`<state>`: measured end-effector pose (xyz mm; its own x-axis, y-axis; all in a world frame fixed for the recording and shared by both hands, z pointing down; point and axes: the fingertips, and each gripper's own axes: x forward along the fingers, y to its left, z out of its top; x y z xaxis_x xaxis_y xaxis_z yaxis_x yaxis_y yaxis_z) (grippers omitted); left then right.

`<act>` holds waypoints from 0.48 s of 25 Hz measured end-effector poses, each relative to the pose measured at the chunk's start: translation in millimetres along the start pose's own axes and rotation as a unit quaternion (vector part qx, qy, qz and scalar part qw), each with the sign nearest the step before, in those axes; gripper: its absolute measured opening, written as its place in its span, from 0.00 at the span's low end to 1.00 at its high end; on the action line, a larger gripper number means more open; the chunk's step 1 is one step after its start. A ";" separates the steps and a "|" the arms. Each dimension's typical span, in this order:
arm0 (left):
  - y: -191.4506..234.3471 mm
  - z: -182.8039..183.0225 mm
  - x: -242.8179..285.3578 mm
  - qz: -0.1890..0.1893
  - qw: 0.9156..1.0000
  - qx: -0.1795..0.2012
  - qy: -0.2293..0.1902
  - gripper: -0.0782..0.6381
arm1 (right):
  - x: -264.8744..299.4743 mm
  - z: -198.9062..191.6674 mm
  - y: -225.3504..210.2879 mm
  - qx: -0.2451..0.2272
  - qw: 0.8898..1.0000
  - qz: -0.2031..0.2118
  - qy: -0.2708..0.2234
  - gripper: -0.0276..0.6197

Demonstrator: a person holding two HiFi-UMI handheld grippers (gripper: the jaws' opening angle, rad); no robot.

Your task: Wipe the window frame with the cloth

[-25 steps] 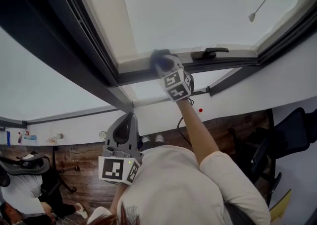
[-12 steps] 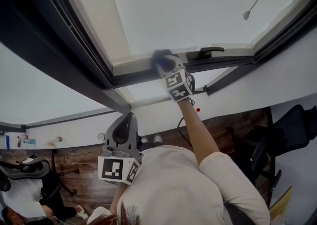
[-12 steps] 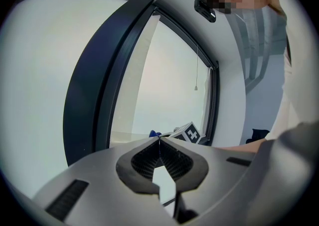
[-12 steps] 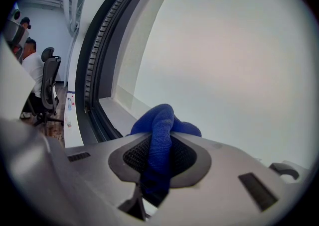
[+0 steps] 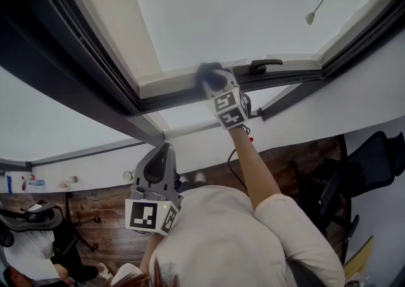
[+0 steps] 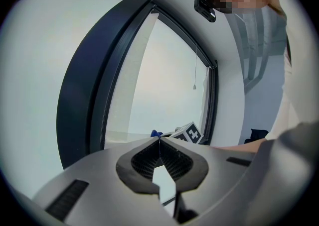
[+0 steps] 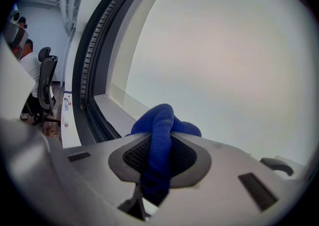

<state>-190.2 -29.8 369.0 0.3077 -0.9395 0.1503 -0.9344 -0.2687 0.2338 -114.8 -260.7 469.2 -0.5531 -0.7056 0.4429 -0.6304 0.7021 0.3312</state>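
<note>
My right gripper (image 7: 160, 138) held the cloth (image 7: 162, 119) between its fingers, the bunched end ahead of the tips and at the bottom rail of the window frame (image 5: 166, 95), with the window handle (image 5: 266, 64) just to the right of them on that rail. My left gripper (image 5: 161, 160) hung well below and to the left, fingers closed on nothing, pointing up at the same window.
</note>
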 end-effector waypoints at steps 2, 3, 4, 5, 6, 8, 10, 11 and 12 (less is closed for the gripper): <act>-1.3 -0.3 1.5 -0.001 1.000 0.000 0.001 0.12 | -1.1 -2.0 -3.2 0.002 1.000 -0.002 0.001 0.17; -2.2 -0.5 2.2 -0.002 1.000 0.000 0.001 0.12 | -1.8 -3.0 -4.7 0.002 1.000 -0.003 0.001 0.17; -3.3 -0.7 2.9 -0.002 1.000 0.000 0.001 0.12 | -2.6 -4.1 -6.4 0.003 1.000 -0.005 0.002 0.17; -4.5 -0.9 3.4 -0.003 1.000 0.000 0.001 0.12 | -3.6 -4.9 -8.0 0.003 1.000 -0.006 0.002 0.17; -5.6 -1.2 3.9 -0.004 1.000 0.000 0.001 0.12 | -4.4 -5.7 -9.7 0.004 1.000 -0.007 0.002 0.17; -7.5 -1.9 5.4 -0.005 1.000 0.000 0.002 0.12 | -5.6 -7.7 -13.1 0.005 1.000 -0.010 0.002 0.17; -9.4 -2.1 7.1 -0.007 1.000 0.000 0.002 0.12 | -6.5 -9.9 -16.9 0.007 1.000 -0.012 0.003 0.17; -10.4 -2.1 7.8 -0.007 1.000 0.000 0.003 0.12 | -7.2 -10.8 -18.7 0.007 1.000 -0.013 0.003 0.17; -11.3 -2.0 8.3 -0.008 1.000 0.000 0.002 0.12 | -7.9 -11.8 -20.4 0.007 1.000 -0.014 0.004 0.17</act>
<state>-176.7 -34.2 369.5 0.3229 -0.9342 0.1515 -0.9297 -0.2831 0.2357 -91.1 -268.4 468.8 -0.5310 -0.7241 0.4401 -0.6537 0.6805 0.3311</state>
